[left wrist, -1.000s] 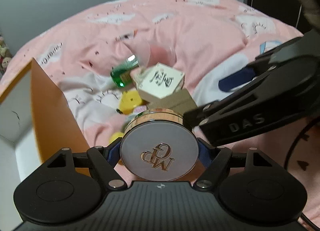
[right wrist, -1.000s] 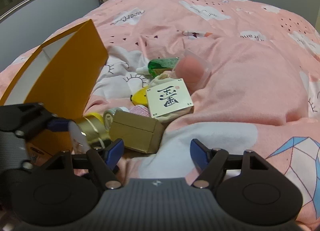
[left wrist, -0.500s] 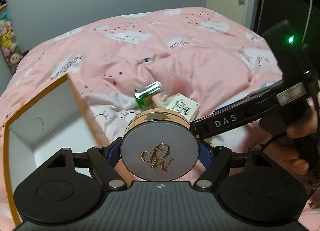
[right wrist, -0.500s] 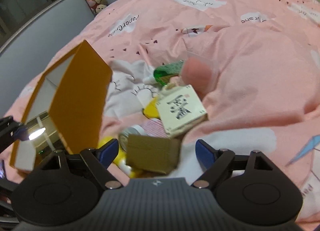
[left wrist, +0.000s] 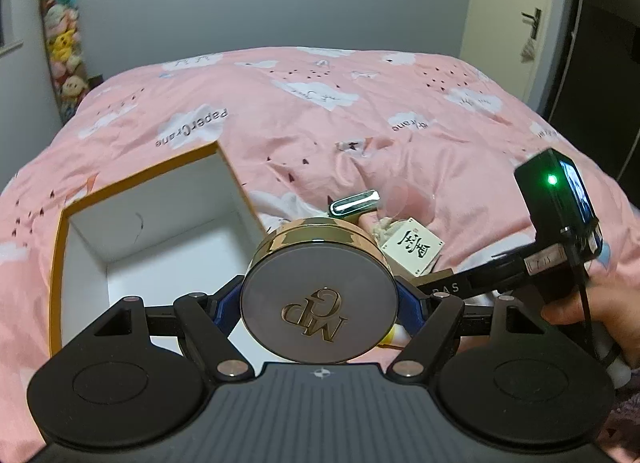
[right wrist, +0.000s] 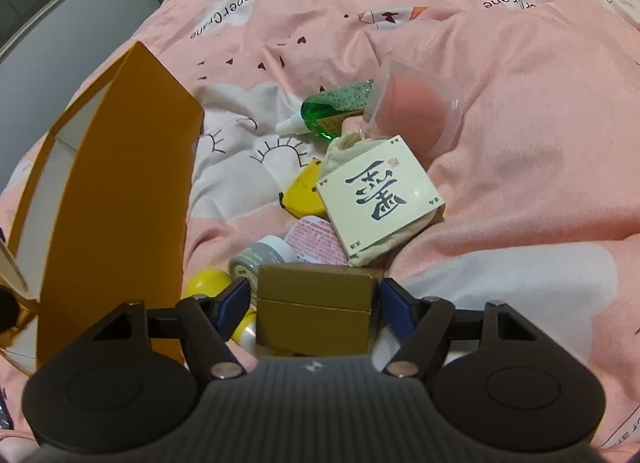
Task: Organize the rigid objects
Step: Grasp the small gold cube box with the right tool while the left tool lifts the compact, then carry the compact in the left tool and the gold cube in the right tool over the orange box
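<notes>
**A:** Round gold tin [left wrist: 318, 299] first, on the left: the left tool [left wrist: 320, 303] is clenched on it, a blue pad on each side, lifted beside the near right corner of the orange box [left wrist: 60, 263], which lies open and white inside on the bed [left wrist: 320, 103].

**B:** What could go wrong there?

**A:** I'd say a round, smooth wall can roll or slide between flat pads. And the box's right wall stands close under the tin, so a low carry could clip that rim and tip the box on the soft quilt.

**B:** Room to move?

**A:** Plenty inside the box; nothing shows in the part I can see.

**B:** And to the right?

**A:** The right tool [right wrist: 314, 297] is closing around the gold carton [right wrist: 314, 303]. The carton sits between the pads; I can't see them pressing yet. Its risk, I think: the grey jar [right wrist: 260, 259] and yellow ball [right wrist: 206, 281] crowd the left finger, so it may nudge them. The white card box [right wrist: 378, 195] leans just behind the carton. Open quilt lies to the right; the orange wall hems in the left.
</notes>
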